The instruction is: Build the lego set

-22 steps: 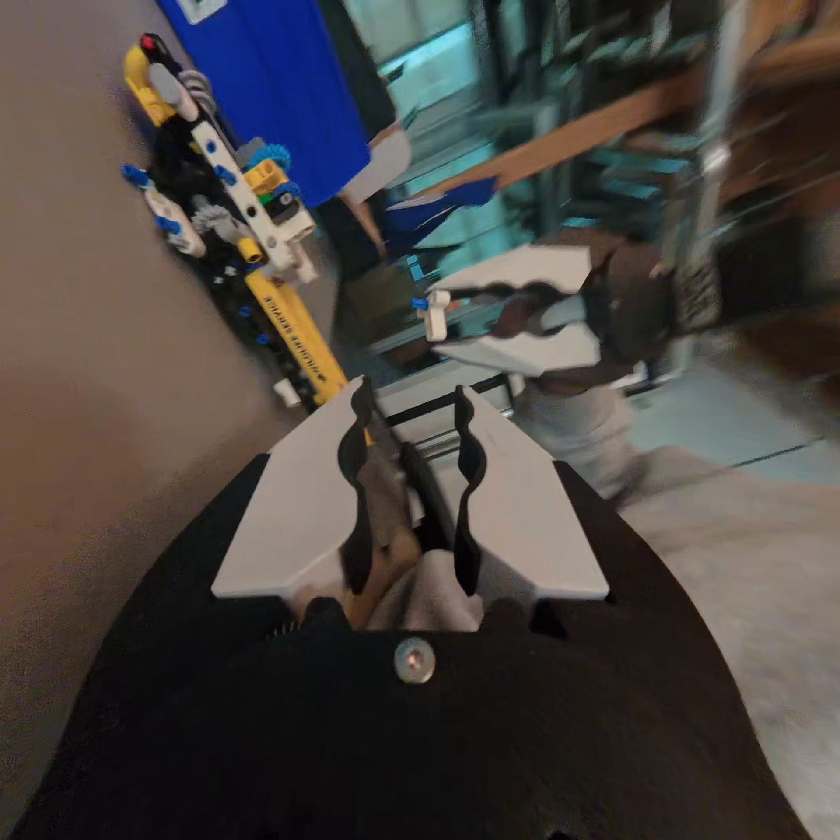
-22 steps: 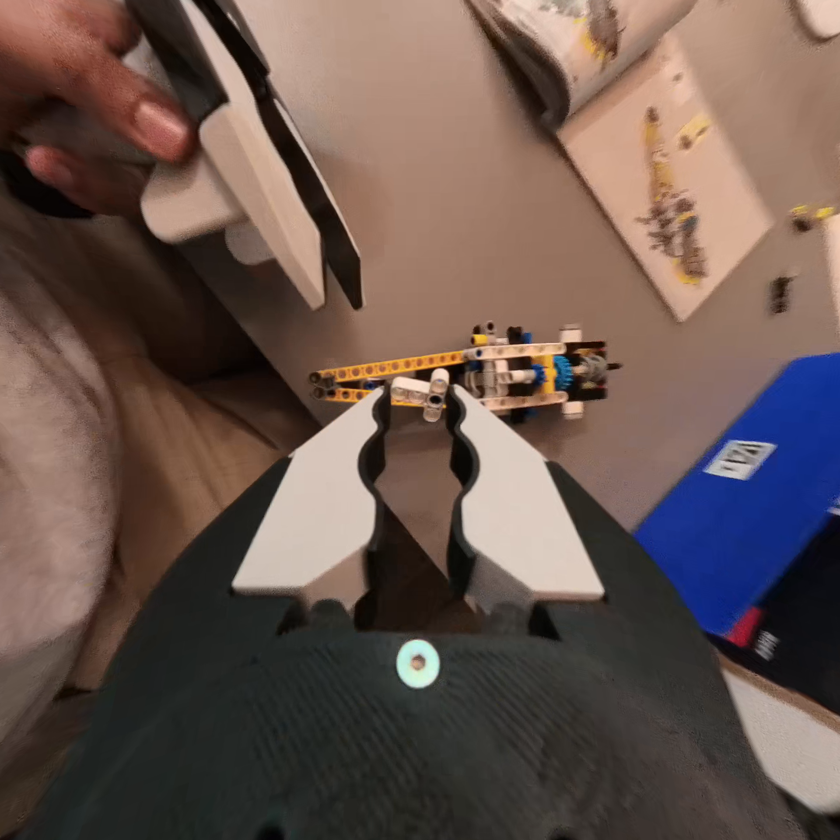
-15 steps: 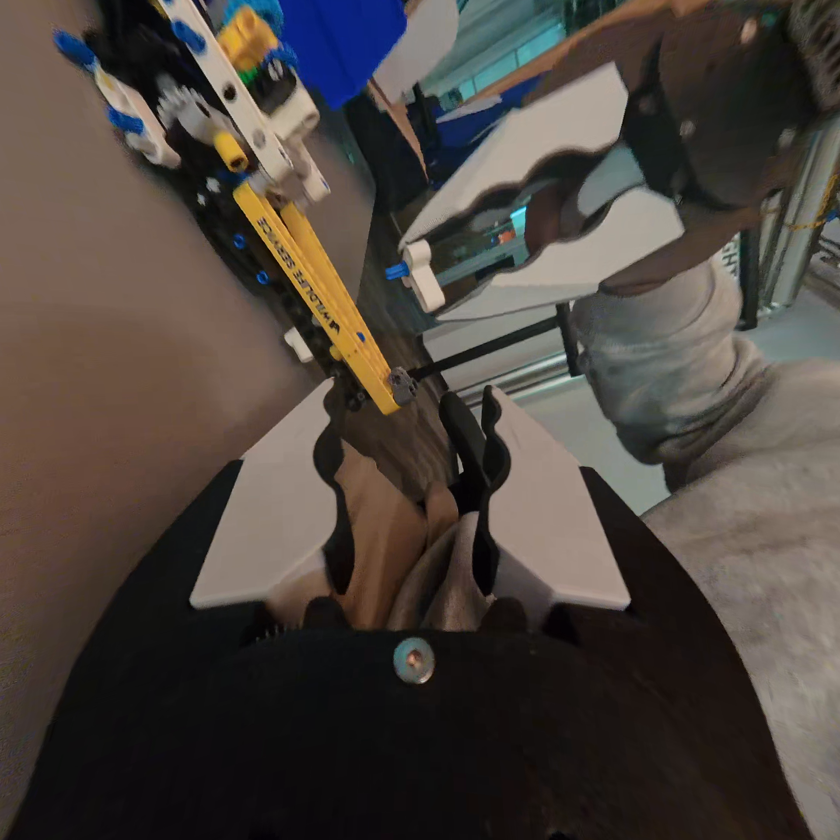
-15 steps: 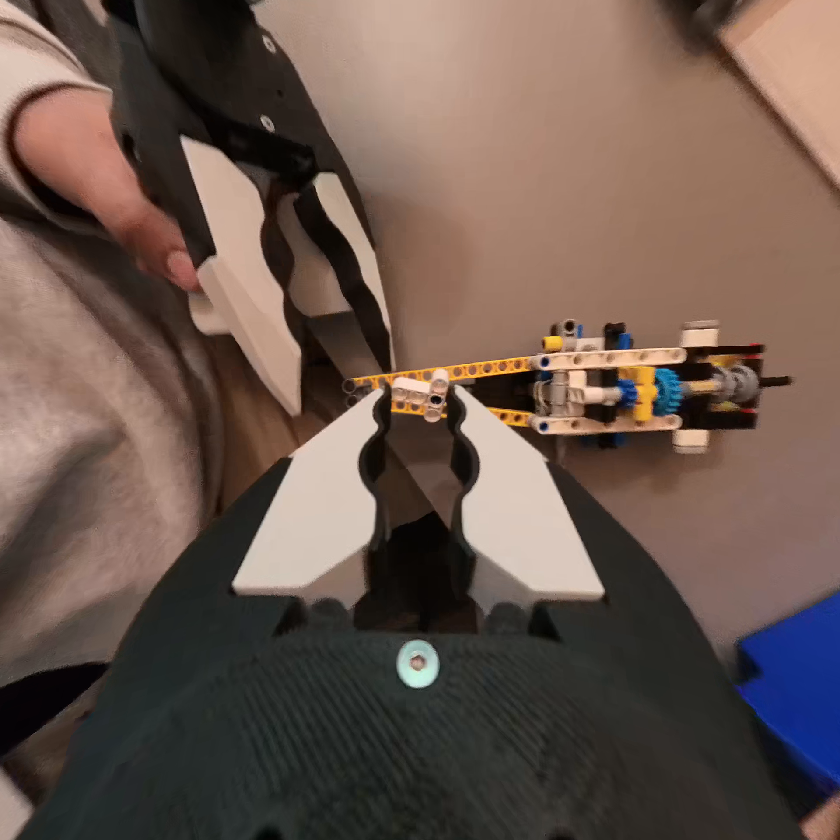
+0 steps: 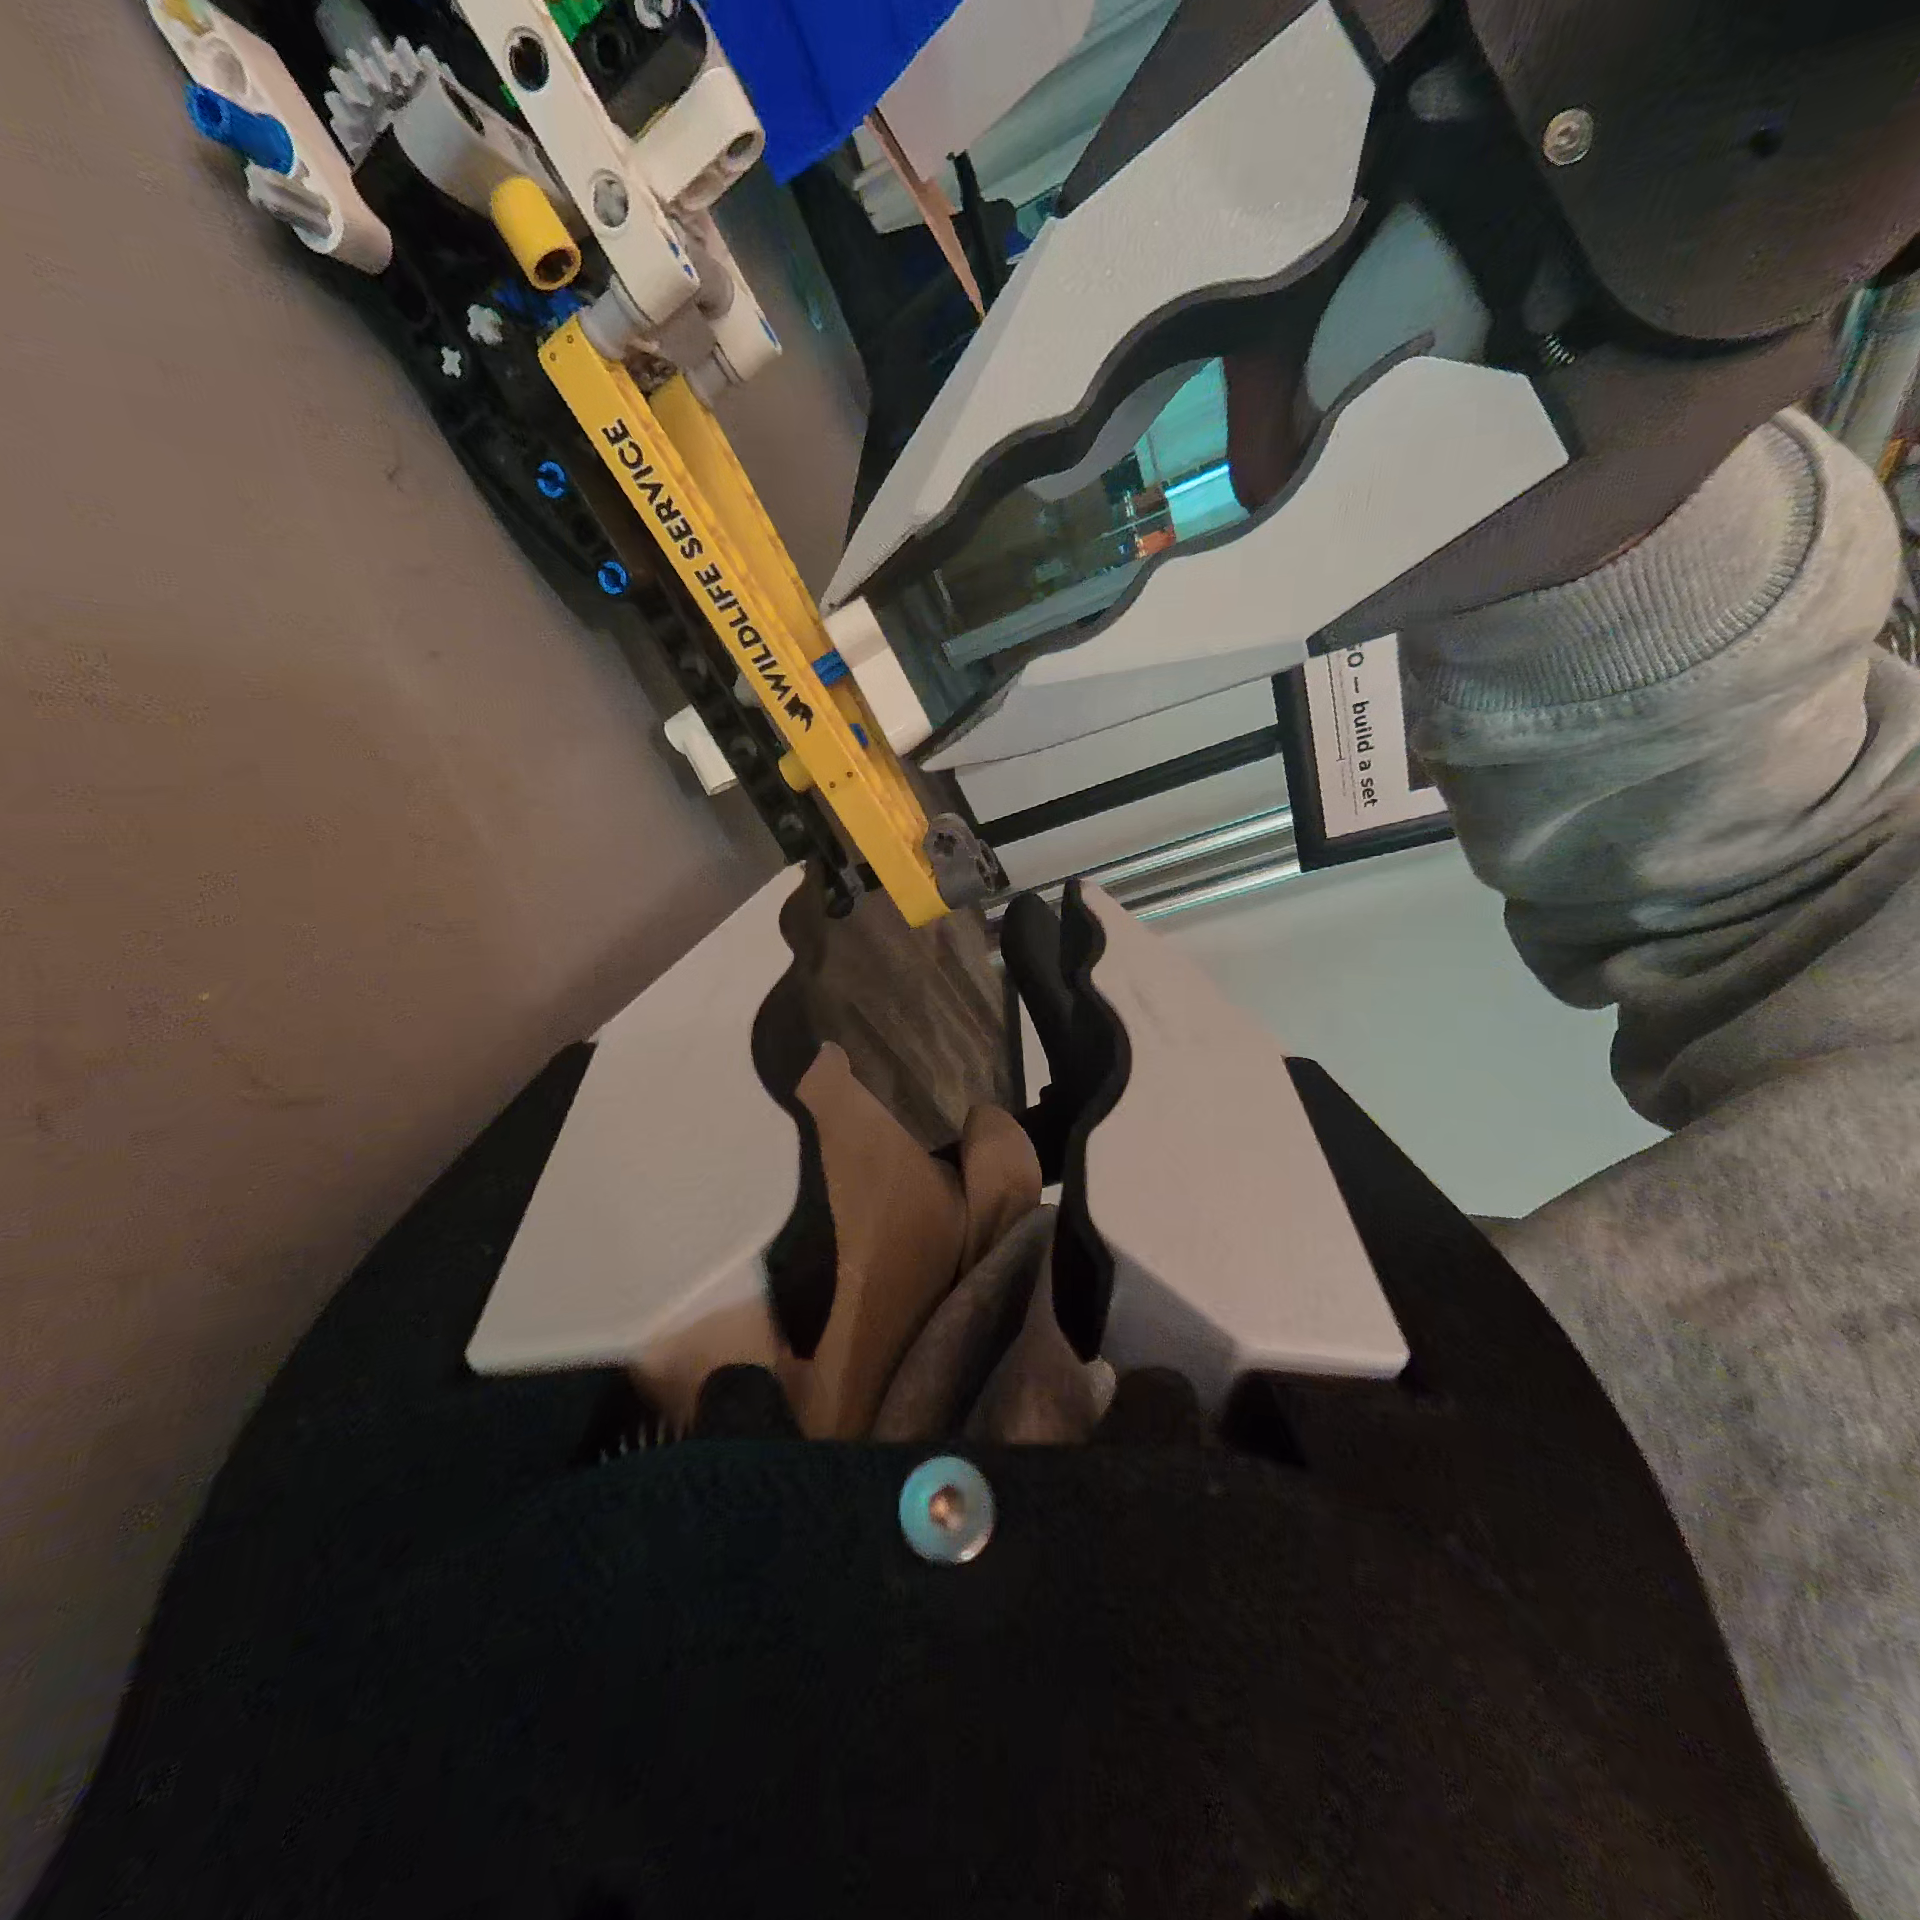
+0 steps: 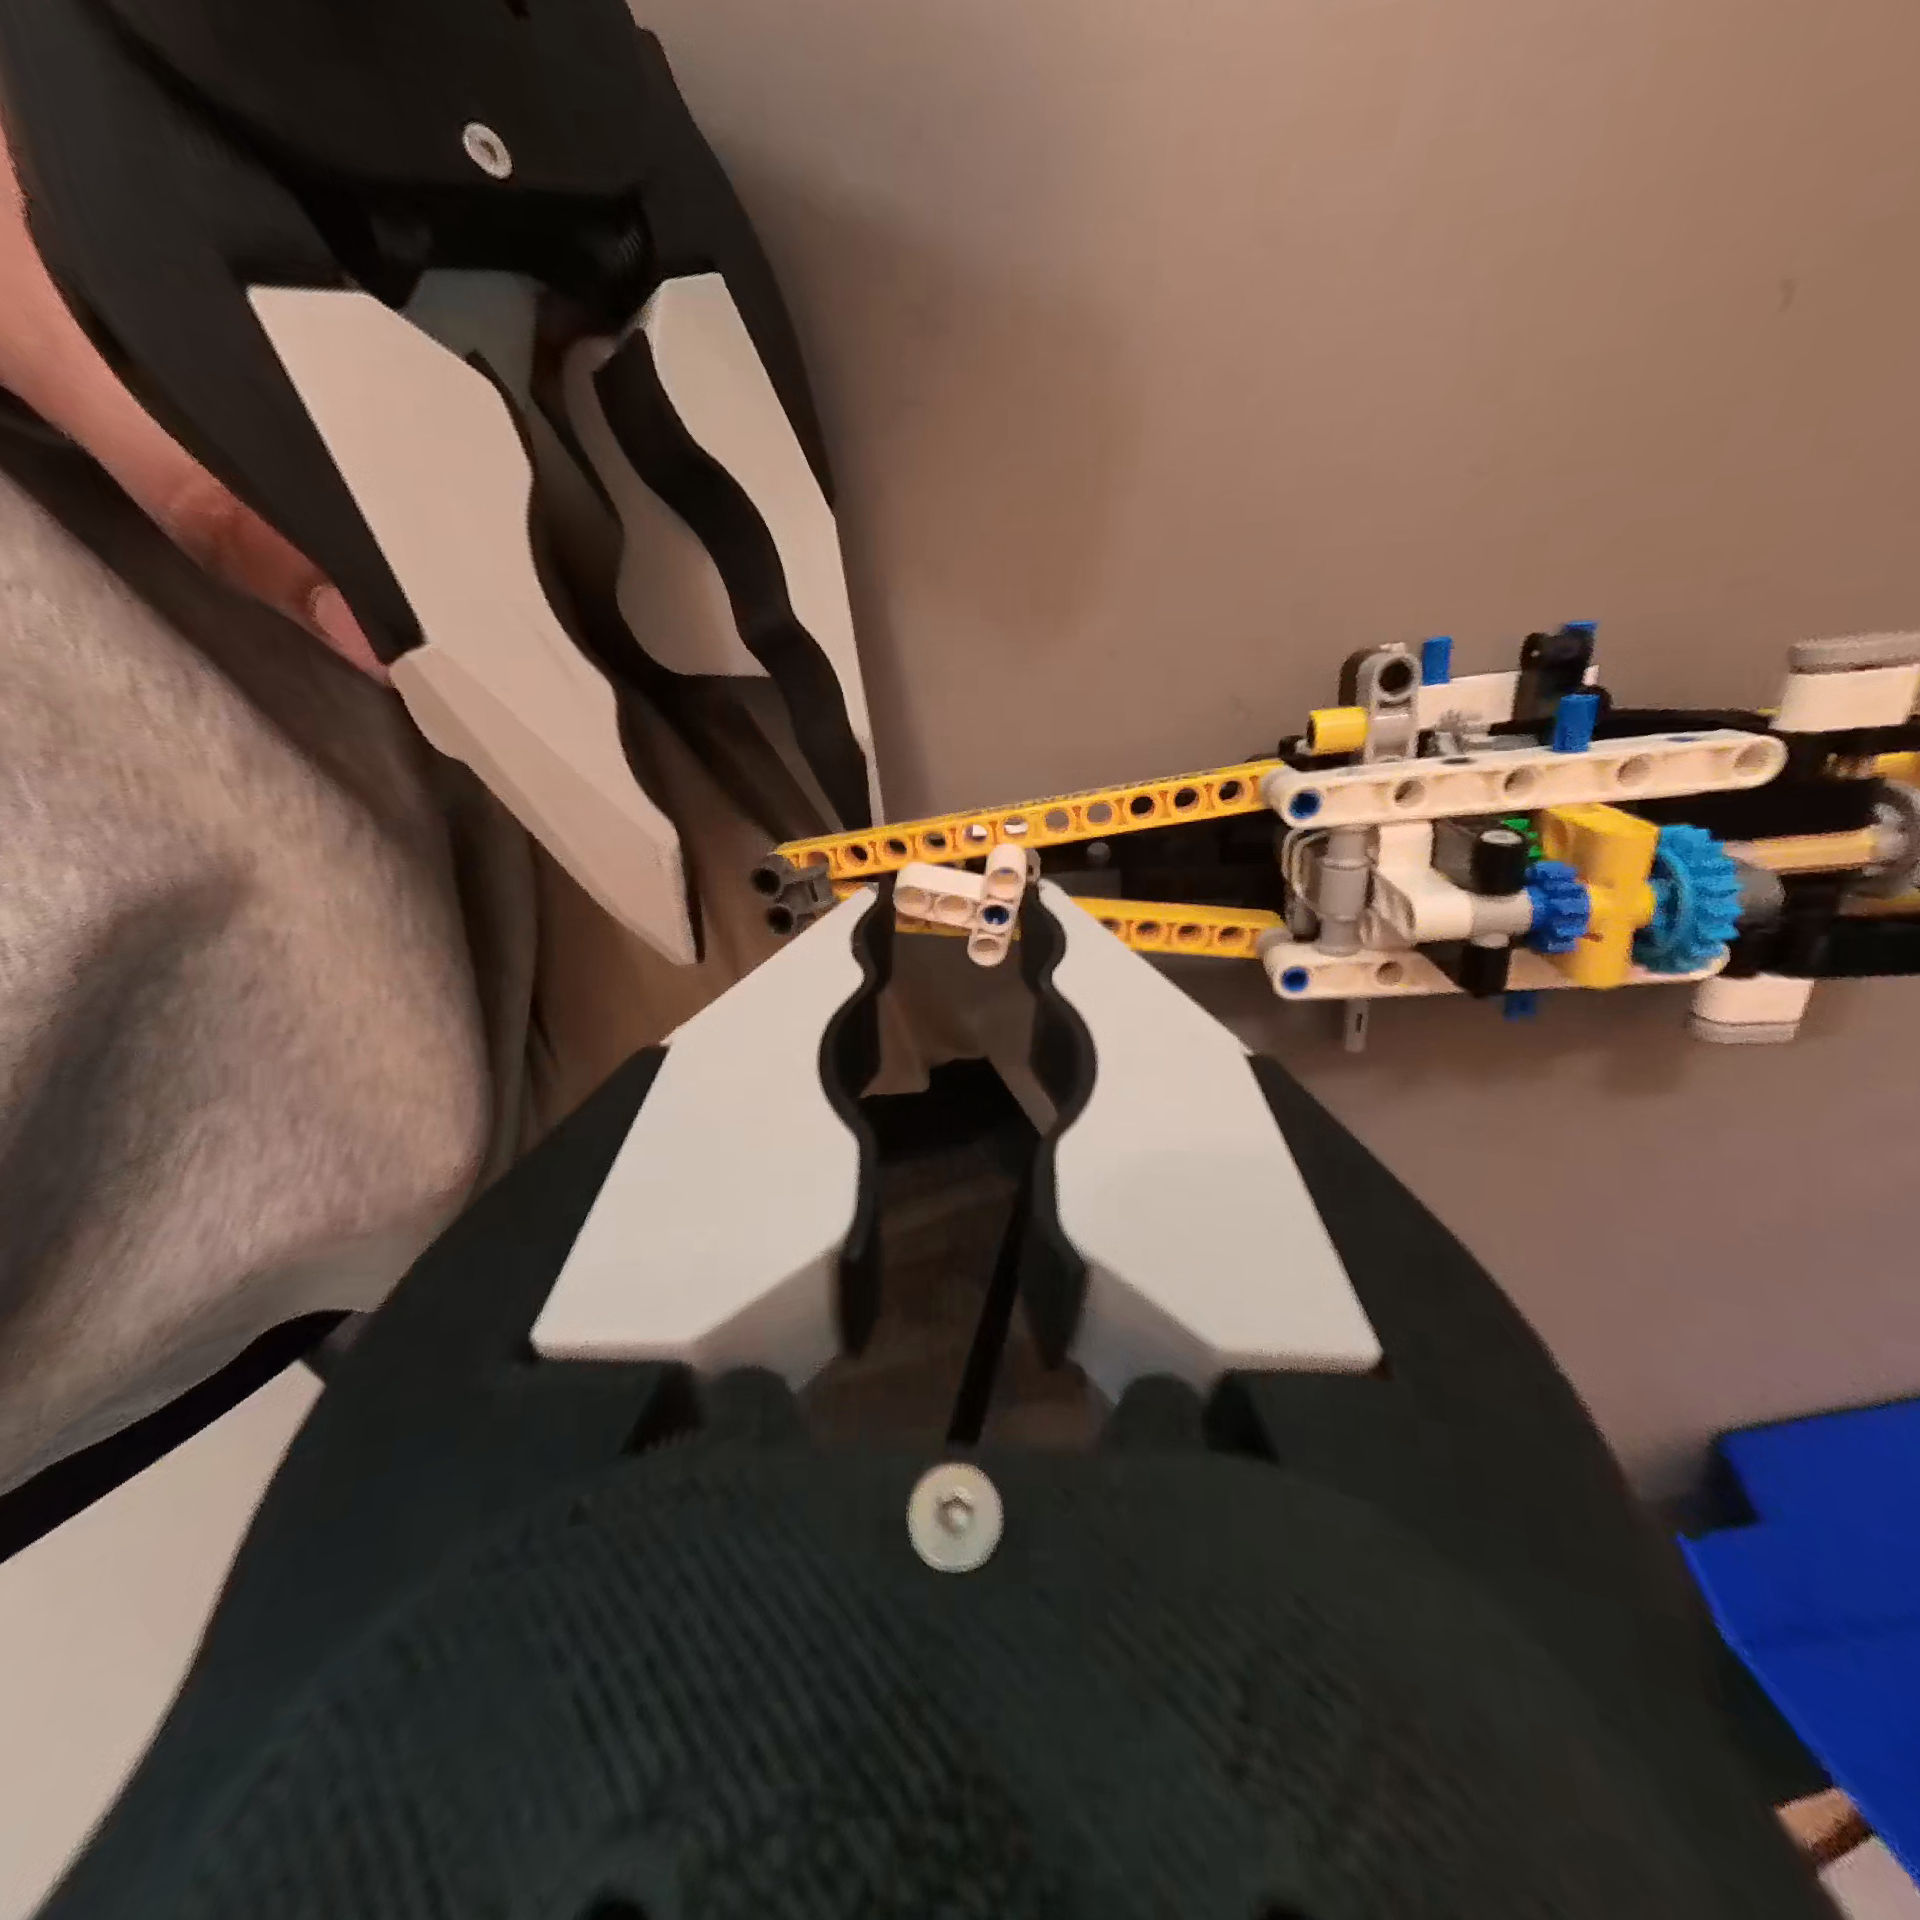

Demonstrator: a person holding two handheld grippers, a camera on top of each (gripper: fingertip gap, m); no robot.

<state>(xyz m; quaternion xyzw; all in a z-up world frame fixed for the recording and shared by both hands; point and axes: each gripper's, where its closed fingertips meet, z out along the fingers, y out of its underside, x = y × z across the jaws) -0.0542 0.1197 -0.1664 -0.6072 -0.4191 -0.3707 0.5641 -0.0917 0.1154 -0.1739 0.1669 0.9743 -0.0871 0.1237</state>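
Note:
The lego model (image 6: 1403,842), with yellow beams, white beams, blue gears and a black frame, lies on the grey-brown table (image 6: 1247,416). My right gripper (image 6: 961,914) is shut on a small white T-shaped connector (image 6: 971,899) and holds it against the yellow beams near their free end. My left gripper (image 5: 940,914) is open, with the tip of the yellow beam (image 5: 717,582) between its fingertips. The left wrist view shows the right gripper (image 5: 878,681) pressing the white connector (image 5: 873,675) with its blue pin onto the beam. The right wrist view shows the left gripper (image 6: 771,883) straddling the beam end.
A blue box (image 6: 1849,1610) sits at the right, also behind the model in the left wrist view (image 5: 821,83). A person's grey sleeve (image 5: 1662,727) fills the right side. The table edge runs just below the beam end.
Both grippers have moved in on the model. The left gripper's fingertips now flank the beam end. The right gripper has brought the white connector onto the yellow beam.

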